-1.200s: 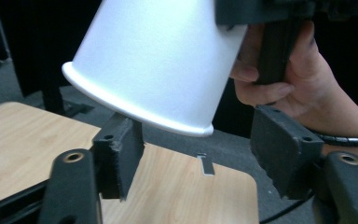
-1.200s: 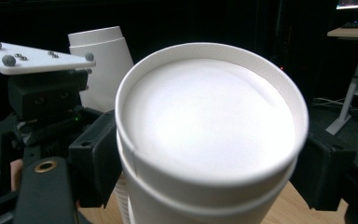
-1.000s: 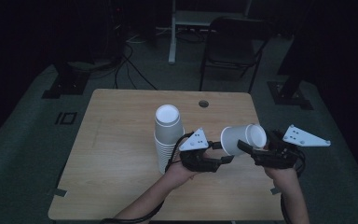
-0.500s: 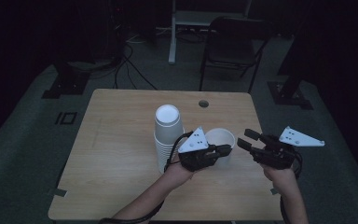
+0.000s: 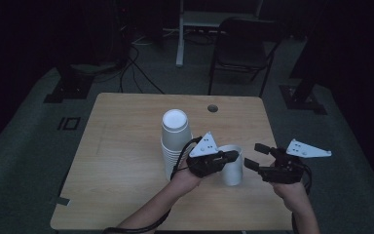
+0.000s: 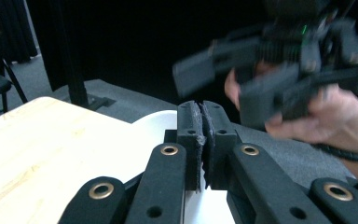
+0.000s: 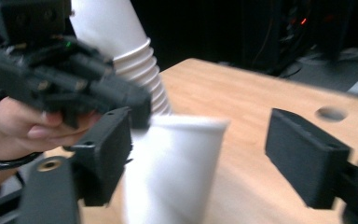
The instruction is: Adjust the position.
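Standing upright near the table's [image 5: 126, 161] right edge beside the cup stack [image 5: 175, 139], single paper cup [image 5: 232, 168] pinched at its rim by left gripper [image 5: 231, 156], right gripper [image 5: 254, 156] spread, jaws just reopened nothing between; could tip if yanked sideways.

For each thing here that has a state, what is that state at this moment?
Single white paper cup: upright on the wooden table, mouth up.
Stack of white paper cups: upside down, standing.
Left gripper: shut on the single cup's rim.
Right gripper: open beside that cup, jaws have just been opening.
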Tool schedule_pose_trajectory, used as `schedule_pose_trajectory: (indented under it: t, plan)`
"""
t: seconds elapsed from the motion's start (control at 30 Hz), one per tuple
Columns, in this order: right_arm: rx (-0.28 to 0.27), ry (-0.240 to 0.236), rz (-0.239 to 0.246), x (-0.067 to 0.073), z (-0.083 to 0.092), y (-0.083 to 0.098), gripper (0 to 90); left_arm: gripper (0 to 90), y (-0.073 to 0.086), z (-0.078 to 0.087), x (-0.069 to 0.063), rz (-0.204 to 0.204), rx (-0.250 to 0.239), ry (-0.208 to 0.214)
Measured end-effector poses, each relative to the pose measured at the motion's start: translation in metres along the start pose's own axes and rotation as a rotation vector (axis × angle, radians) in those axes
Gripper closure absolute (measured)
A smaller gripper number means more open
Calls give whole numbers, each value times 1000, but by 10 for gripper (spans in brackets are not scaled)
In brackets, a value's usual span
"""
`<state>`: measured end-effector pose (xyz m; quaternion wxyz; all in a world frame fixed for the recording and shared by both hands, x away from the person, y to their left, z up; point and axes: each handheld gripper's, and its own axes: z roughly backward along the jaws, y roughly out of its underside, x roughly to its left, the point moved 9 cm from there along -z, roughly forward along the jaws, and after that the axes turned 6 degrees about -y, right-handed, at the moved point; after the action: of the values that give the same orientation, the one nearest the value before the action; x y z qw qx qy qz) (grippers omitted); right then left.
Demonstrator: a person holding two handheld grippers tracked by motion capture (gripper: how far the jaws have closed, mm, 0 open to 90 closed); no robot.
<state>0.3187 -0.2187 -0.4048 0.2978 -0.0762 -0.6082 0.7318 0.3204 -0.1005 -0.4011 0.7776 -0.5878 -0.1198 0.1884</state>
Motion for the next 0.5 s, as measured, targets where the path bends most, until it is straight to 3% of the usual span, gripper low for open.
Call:
schedule_pose_trajectory:
  t: [0.13, 0.23, 0.27, 0.3, 0.43, 0.5]
  plan:
    - [55, -10, -46, -2, -15, 23, 154, 877, -5, 1, 1, 4, -29, -23]
    - [99, -32, -60, -1, -29, 39, 138, 877, -7, 1, -3, -21, -36, -21]
    - [107, -42, -58, 1, -32, 42, 139, 877, -7, 1, -6, -37, -27, -7]
    - [114, -53, -58, 3, -36, 44, 151, 876, -9, 1, -6, -34, -41, -12]
    - [136, -72, -42, 8, -46, 48, 170, 876, -9, 1, -14, -22, -30, 53]
    - [148, -73, -34, 9, -49, 48, 170, 875, -8, 1, -15, -30, -29, 49]
